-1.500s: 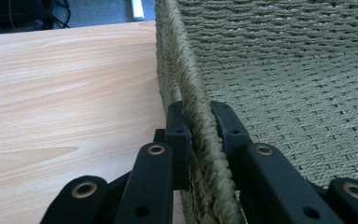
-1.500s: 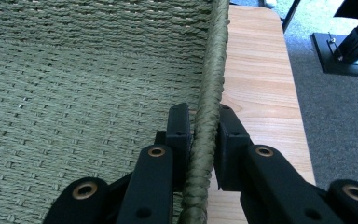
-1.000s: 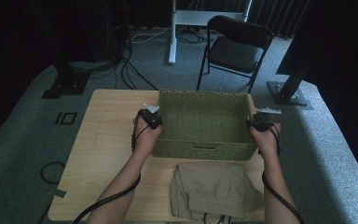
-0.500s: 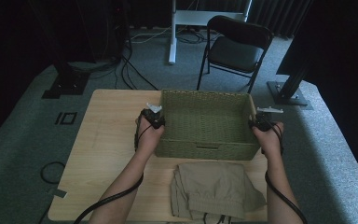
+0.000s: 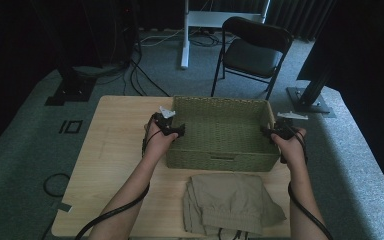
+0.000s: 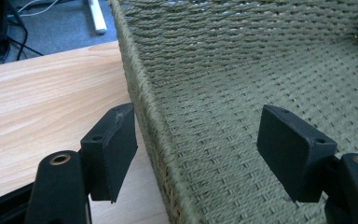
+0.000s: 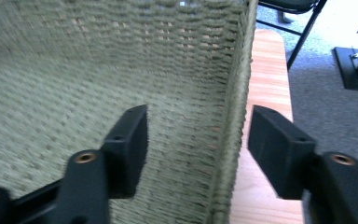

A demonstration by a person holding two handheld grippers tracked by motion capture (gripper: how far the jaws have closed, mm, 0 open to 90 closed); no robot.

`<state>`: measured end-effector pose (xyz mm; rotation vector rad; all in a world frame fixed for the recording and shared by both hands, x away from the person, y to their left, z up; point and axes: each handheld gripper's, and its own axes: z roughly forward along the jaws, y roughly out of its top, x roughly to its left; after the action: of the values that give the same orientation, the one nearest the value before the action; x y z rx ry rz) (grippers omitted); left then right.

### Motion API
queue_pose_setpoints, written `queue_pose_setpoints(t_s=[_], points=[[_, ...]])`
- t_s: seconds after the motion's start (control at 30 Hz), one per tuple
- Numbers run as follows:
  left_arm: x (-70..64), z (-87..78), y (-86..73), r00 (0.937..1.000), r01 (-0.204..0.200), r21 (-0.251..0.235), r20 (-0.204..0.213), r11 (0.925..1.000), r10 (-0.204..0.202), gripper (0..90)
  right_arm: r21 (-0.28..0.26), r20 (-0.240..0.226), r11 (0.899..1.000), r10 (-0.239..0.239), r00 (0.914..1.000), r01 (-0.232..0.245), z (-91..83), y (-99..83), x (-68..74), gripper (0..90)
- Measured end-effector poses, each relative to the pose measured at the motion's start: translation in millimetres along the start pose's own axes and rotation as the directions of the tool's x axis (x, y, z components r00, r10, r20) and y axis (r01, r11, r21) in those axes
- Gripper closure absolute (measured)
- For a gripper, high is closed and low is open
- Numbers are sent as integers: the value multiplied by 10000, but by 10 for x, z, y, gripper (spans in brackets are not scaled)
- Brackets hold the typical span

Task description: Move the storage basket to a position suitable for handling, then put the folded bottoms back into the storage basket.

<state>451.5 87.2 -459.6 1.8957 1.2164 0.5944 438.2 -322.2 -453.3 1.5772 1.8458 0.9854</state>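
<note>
a woven green basket (image 5: 220,131) sat on the wooden desk (image 5: 112,150), toward its far side, and its bare weave showed inside. the left gripper (image 5: 176,131) was at the basket's left wall and the right gripper (image 5: 268,132) at its right wall, each held in one of the person's hands. in the left gripper view the left gripper (image 6: 198,144) had its jaws spread wide, one outside over the desk (image 6: 42,102) and one inside the basket (image 6: 242,70), with the rim between them and neither pad pressing on it. in the right gripper view the right gripper (image 7: 198,142) straddled the basket (image 7: 98,79) rim the same way, jaws apart, with a gap on both sides. folded khaki clothing (image 5: 230,202) lay on the desk just in front of the basket, near the person. a black folding chair (image 5: 252,50) stood on the grey carpet beyond the desk.
</note>
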Motion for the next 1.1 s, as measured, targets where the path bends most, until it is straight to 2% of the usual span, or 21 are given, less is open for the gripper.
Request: queue_pose_setpoints(t_s=[0.03, 0.1, 0.17, 0.3, 0.33, 0.43, 0.6, 0.77, 0.83, 0.93, 1.1], points=[[0, -19, 10, 9999, 134, 29, 103, 9999, -135, 287, -91, -18, 9999, -103, 9999, 103, -3, 1, 5, 310], [-5, -59, 16, 9995, -2, 55, 326, 10000, 1, 269, -204, -9, 9997, -140, 9999, 139, -15, 0, 17, 291], [-3, -89, 7, 9988, -89, 49, 480, 9999, 86, 258, -393, 114, 9990, -191, 9998, 195, -37, -4, 35, 223], [35, -155, -24, 9947, -316, 257, 983, 9992, 289, 254, -566, -338, 9983, -174, 9993, 155, -78, -3, 71, 194], [35, -155, -24, 9947, -316, 257, 983, 9992, 289, 254, -566, -338, 9983, -174, 9993, 155, -78, -3, 71, 194], [59, -227, -10, 9938, -192, -153, 1092, 9997, 207, 254, -715, -778, 9970, -342, 9964, 286, -113, 3, 108, 155], [76, -399, 67, 9910, -35, -916, 1326, 9958, 157, 253, -961, -813, 9946, -463, 9956, 385, -197, 26, 162, 138], [33, -521, 89, 9854, -45, -1143, 1685, 9934, 238, 223, -1128, -1078, 9913, -807, 9909, 685, -306, 28, 255, 135], [26, -561, 98, 9853, -218, -1205, 1656, 9925, 417, 222, -1234, -1139, 9892, -936, 9891, 794, -349, 26, 288, 135], [19, -620, 99, 9849, -252, -1341, 1667, 9906, 476, 223, -1353, -1320, 9869, -1059, 9856, 879, -411, 18, 338, 135], [-8, -708, 84, 9818, -557, -1446, 1723, 9879, 805, 222, -1518, -1559, 9830, -1270, 9796, 1033, -501, -18, 419, 135]])
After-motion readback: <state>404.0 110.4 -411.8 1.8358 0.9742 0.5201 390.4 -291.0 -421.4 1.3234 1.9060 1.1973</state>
